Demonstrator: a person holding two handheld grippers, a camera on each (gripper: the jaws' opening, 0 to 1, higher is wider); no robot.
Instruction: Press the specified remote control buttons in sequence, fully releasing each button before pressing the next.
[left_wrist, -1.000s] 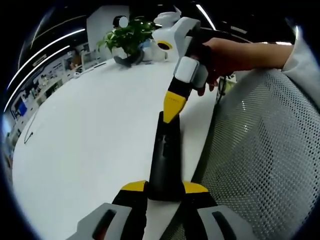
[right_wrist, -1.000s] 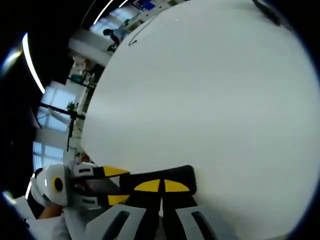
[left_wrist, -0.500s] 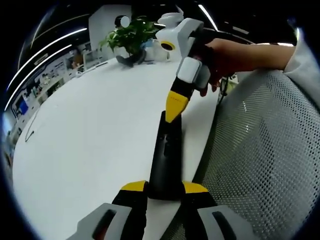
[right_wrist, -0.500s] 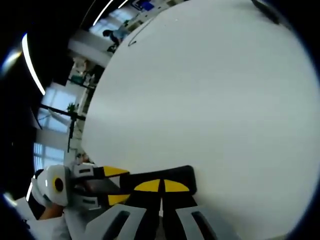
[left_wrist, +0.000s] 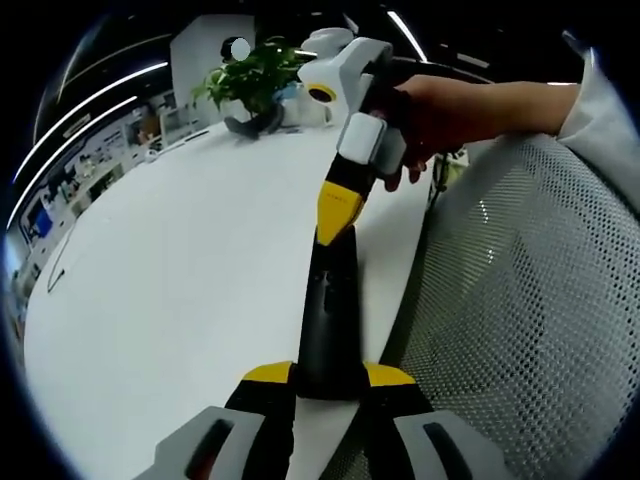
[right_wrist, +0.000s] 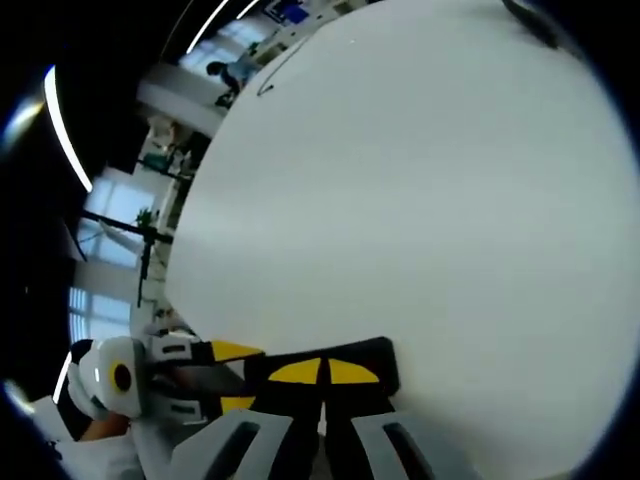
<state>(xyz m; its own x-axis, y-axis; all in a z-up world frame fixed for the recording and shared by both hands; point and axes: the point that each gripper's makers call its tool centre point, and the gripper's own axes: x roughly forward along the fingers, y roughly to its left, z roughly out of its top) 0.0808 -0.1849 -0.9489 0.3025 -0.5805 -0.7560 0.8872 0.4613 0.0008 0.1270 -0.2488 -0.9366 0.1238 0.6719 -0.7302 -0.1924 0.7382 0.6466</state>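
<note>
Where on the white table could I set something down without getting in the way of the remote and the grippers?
The table lies bare between the remote and its far curved edge, up to the potted plant. It is crowded along the near edge beside the mesh chair: the left gripper clamps the remote there, and the right gripper, jaws together, points at its top.

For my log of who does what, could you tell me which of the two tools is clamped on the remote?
The left tool: its jaws grip the near end of the black remote. The right tool, jaws together, points its yellow tips at the far end.
</note>
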